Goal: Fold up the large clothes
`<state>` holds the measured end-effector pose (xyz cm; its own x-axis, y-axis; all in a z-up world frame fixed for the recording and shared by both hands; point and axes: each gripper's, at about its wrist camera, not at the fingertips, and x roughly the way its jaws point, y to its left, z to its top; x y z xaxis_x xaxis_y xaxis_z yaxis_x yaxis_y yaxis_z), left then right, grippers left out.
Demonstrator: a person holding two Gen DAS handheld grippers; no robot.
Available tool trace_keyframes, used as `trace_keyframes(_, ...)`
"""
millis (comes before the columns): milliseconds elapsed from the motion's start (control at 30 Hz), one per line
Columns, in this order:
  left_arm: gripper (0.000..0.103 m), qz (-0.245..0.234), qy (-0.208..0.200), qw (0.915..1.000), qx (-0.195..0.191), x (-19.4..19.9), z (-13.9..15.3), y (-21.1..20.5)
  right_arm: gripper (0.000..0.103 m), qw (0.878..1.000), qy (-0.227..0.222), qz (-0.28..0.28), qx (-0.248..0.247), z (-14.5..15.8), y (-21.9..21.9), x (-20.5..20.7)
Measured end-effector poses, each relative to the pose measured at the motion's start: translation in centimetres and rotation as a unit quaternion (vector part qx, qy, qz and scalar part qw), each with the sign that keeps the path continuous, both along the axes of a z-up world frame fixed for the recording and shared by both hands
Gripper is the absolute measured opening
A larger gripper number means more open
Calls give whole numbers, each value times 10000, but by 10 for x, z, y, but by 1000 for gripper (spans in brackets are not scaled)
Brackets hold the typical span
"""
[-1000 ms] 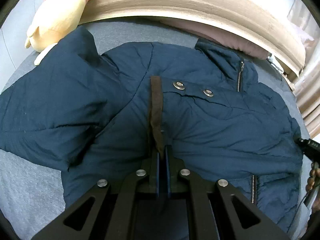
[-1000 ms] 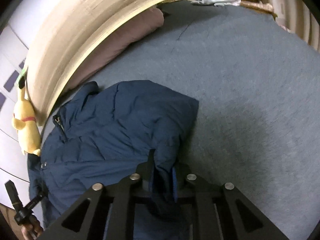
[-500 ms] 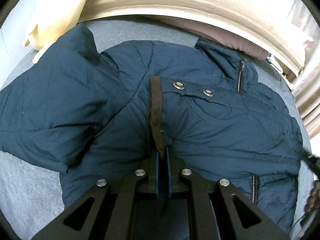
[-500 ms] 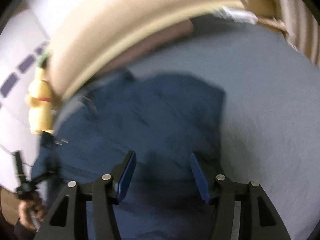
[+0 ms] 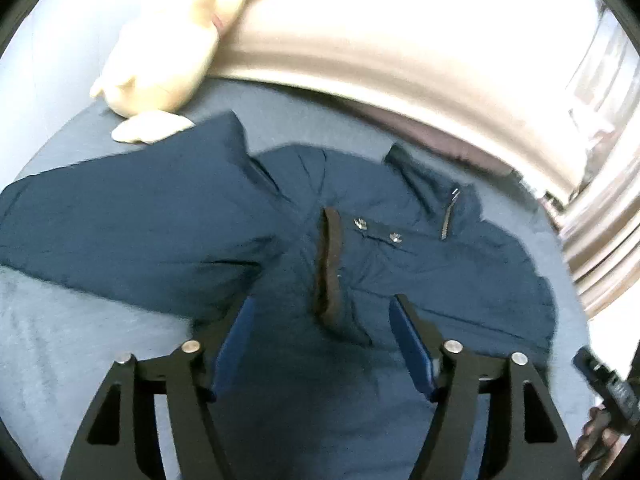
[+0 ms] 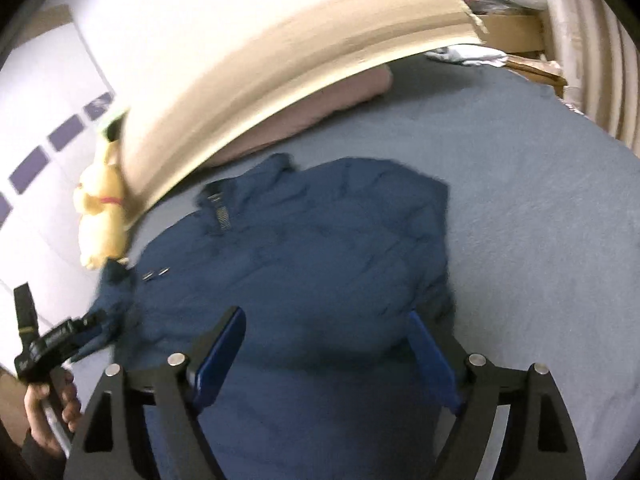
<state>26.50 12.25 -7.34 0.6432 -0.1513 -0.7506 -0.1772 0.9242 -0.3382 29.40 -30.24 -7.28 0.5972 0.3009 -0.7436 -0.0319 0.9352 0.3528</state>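
Tilting steeply downward over the bed (image 6: 540, 208), both tongs hang above a dark blue padded jacket (image 5: 420, 272). The left tongs (image 5: 322, 322) have their blue-lined jaws opening, well apart, with nothing pressed between the pads; the jacket's brown-edged flap (image 5: 328, 264) lies on the garment below the gap between them. In the right wrist view these left tongs show at the lower left as a black body gripped by the person's left hand (image 6: 48, 404), a dark sleeve at the wrist. The right tongs (image 6: 326, 346) are likewise opening, jaws wide, nothing clamped, with the jacket's bulging fabric lying beneath them.

The jacket lies on the grey-blue bed cover, collar toward the pale wooden headboard (image 5: 400, 60). It is puffy and creased. One sleeve (image 5: 120, 220) stretches out to the left in the left wrist view, its far end near a cream plush toy (image 5: 168, 52) propped by the headboard. Two metal snaps (image 5: 378, 230) sit beside the brown flap, and a short zip (image 5: 448, 220) runs below the raised collar. On the other side the jacket's edge is turned inward, giving a fairly straight border against the bare cover. A mauve pillow (image 6: 320, 112) lies along the headboard beyond the collar. Both views are somewhat blurred.
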Motion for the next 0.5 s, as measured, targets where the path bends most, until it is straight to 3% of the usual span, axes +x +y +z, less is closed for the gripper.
trace_keyframes(167,73,334,-390,9984,-219,-52,20,56,86,9992,-148,209,294,5,17,-56)
trace_keyframes(333,76,1158,-509,9907,-491,-95,13,145,86,9988,-163,432,157,6,37,-102)
trace_keyframes(400,76,1522,-498,9839,-798,-104,3,184,86,9988,-147,435,169,3,43,-108)
trace_keyframes(500,76,2189,-450,9641,-1434,-115,-19,249,86,9989,-161,408,159,9,45,-122)
